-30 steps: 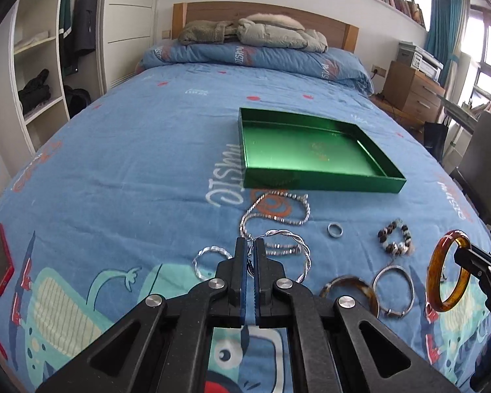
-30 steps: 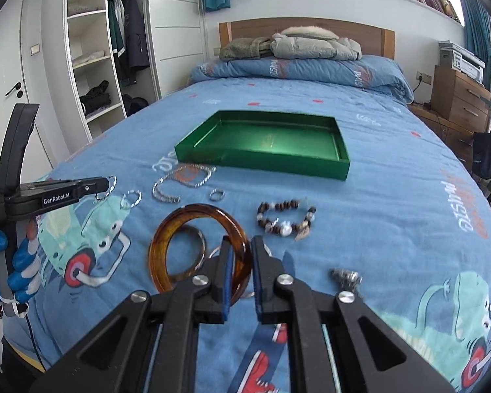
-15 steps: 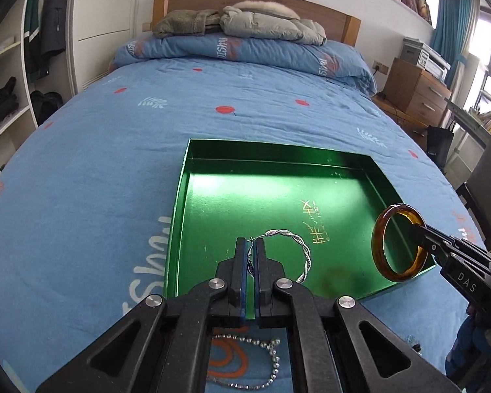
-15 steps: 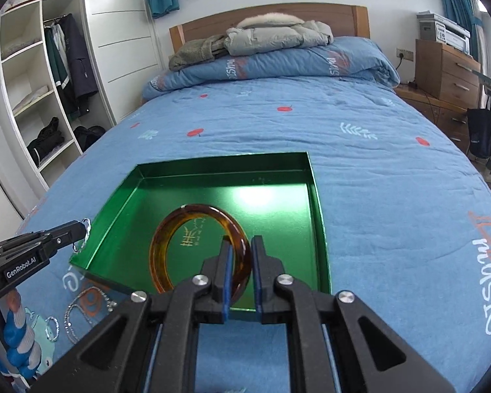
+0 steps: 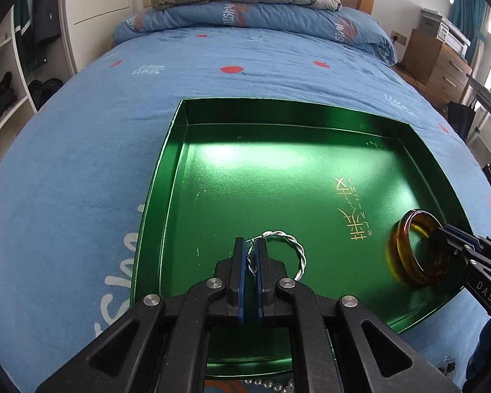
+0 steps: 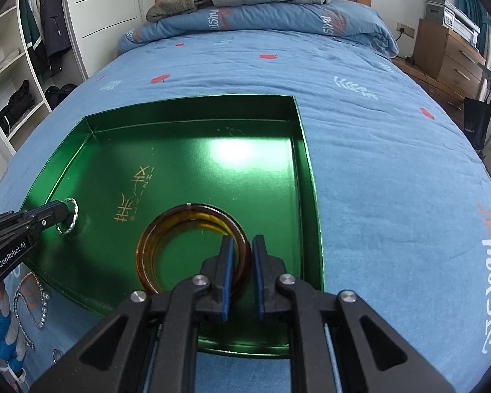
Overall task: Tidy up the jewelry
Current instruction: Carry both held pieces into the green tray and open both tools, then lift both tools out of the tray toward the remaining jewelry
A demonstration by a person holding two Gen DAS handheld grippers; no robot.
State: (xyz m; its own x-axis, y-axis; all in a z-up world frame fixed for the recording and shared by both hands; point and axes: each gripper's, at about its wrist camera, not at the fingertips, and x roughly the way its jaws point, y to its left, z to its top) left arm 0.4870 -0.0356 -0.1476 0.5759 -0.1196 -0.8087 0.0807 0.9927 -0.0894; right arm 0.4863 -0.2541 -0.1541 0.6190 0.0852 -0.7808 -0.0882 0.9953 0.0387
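On the blue bedspread (image 5: 81, 150), the green tray (image 5: 180, 150) is lying flat. Over it the left gripper (image 5: 253, 245) is pinching a twisted silver bangle (image 5: 291, 244), while the right gripper (image 6: 242, 245), jaws spread, is straddling the amber bangle (image 6: 154, 239) resting inside.

Tray (image 5: 167, 177): shiny green, shallow, gold lettering inside, flat on the blue bedspread.
Silver bangle (image 5: 294, 249): thin twisted wire, upright over the tray's near left part.
Amber bangle (image 6: 154, 242): thick, translucent brown, low over the tray's right side.
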